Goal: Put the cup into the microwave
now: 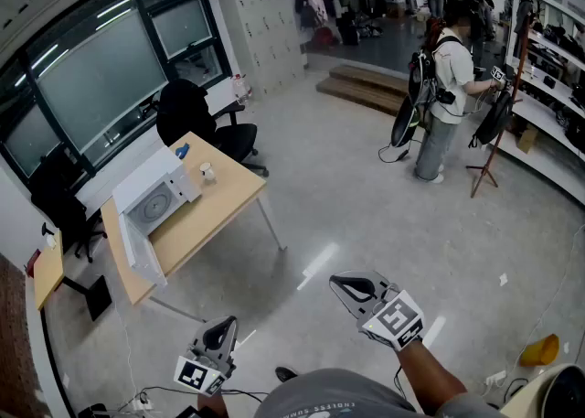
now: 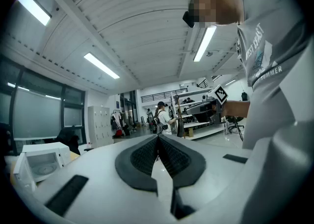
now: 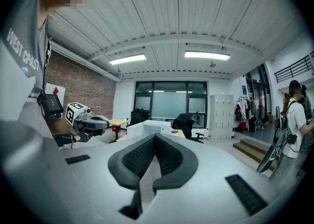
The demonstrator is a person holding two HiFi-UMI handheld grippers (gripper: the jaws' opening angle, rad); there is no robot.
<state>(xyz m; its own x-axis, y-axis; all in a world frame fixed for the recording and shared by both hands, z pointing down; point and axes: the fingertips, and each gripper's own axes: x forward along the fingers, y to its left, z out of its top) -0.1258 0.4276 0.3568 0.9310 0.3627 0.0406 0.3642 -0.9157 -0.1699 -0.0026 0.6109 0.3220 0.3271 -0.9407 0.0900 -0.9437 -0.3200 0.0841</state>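
Far off at the left of the head view, the white microwave (image 1: pixel 157 197) sits on a wooden table (image 1: pixel 224 201) with its door swung open. A small white cup (image 1: pixel 208 172) stands on the table just right of it. Both grippers hang in the air over the floor, well short of the table. My left gripper (image 1: pixel 228 323) is shut with nothing in it, and so is my right gripper (image 1: pixel 336 283). The microwave (image 2: pixel 41 161) shows small at the left of the left gripper view, beyond the touching pads of the left gripper (image 2: pixel 158 139). The right gripper (image 3: pixel 155 137) points towards the microwave (image 3: pixel 149 127).
A black office chair (image 1: pixel 196 123) stands behind the table, and a small blue object (image 1: pixel 183 149) lies by the microwave. A person with a backpack (image 1: pixel 443 87) stands at the back right near shelves. Wooden steps (image 1: pixel 361 87) and grey lockers (image 1: pixel 260 27) lie beyond. An orange object (image 1: pixel 539 350) sits on the floor.
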